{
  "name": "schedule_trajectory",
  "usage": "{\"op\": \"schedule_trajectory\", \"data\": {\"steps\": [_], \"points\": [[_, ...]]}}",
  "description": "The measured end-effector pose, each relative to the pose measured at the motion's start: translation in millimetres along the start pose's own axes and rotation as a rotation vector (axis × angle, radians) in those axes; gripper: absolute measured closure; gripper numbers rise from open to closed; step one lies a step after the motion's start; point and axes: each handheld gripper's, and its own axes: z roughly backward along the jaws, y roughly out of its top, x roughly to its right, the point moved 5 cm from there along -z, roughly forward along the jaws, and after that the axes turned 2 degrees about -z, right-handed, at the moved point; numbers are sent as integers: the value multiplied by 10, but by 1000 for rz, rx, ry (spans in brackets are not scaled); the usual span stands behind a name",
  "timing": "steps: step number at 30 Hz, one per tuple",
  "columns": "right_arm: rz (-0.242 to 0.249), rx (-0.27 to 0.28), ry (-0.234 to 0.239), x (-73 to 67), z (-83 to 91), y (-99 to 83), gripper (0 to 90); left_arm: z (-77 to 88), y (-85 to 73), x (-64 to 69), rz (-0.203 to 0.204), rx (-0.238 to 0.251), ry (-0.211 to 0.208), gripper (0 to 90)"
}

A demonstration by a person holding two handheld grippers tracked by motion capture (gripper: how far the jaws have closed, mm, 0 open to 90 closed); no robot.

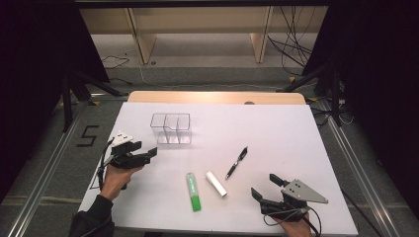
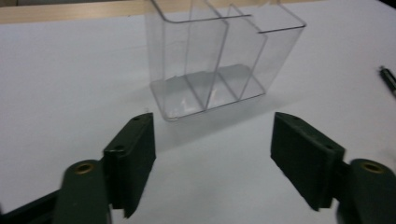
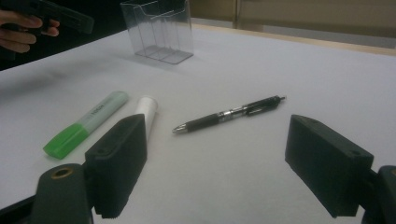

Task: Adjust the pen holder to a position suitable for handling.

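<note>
While the left gripper [image 1: 148,153], jaws parted and holding nothing, faces the clear three-compartment organizer [image 1: 171,128] | right gripper [image 1: 264,186], jaws apart, empty, well right of organizer, near black pen [image 1: 237,162] | risk: light organizer slides or tips if nudged.

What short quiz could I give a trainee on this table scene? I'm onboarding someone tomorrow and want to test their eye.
1. True or false: the clear holder has something standing in it.
2. Which item lies nearest the right tool? A) green highlighter B) white tube C) black pen
3. What is the left tool aimed at, and is anything between its jaws?

Key
1. False: its compartments are empty.
2. B, judging from the high view, though the pen is close too.
3. The clear holder; nothing is between the jaws, which stand apart short of it.
</note>
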Motion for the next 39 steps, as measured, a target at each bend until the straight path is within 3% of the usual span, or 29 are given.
{"op": "schedule_trajectory", "data": {"steps": [3, 4, 6, 8, 11, 15, 21, 27, 39], "points": [[-1, 0, -1, 2, 0, -1, 217, -47, 17, -101, 42, -42, 19, 368], [-2, 0, 0, 2, -4, -2, 218, -68, 44, -160, 62, -50, 46, 432], [-1, -1, 1, 2, -8, -2, 218, -78, 58, -192, 70, -54, 53, 515], [-1, -2, 2, 1, -9, -4, 218, -123, 92, -295, 104, -56, 60, 617], [-3, -1, 7, 0, -9, -5, 220, -159, 111, -367, 121, -62, 65, 760], [-4, -3, 10, -4, -14, -11, 222, -241, 164, -500, 139, -61, 84, 871], [-5, -6, 12, -4, -22, -14, 222, -375, 227, -666, 137, -71, 88, 890], [-5, -7, 8, -1, -22, -16, 219, -499, 272, -779, 164, -81, 70, 890], [-6, -10, 6, 8, -20, -22, 215, -713, 335, -582, 138, -98, 20, 891]]}}
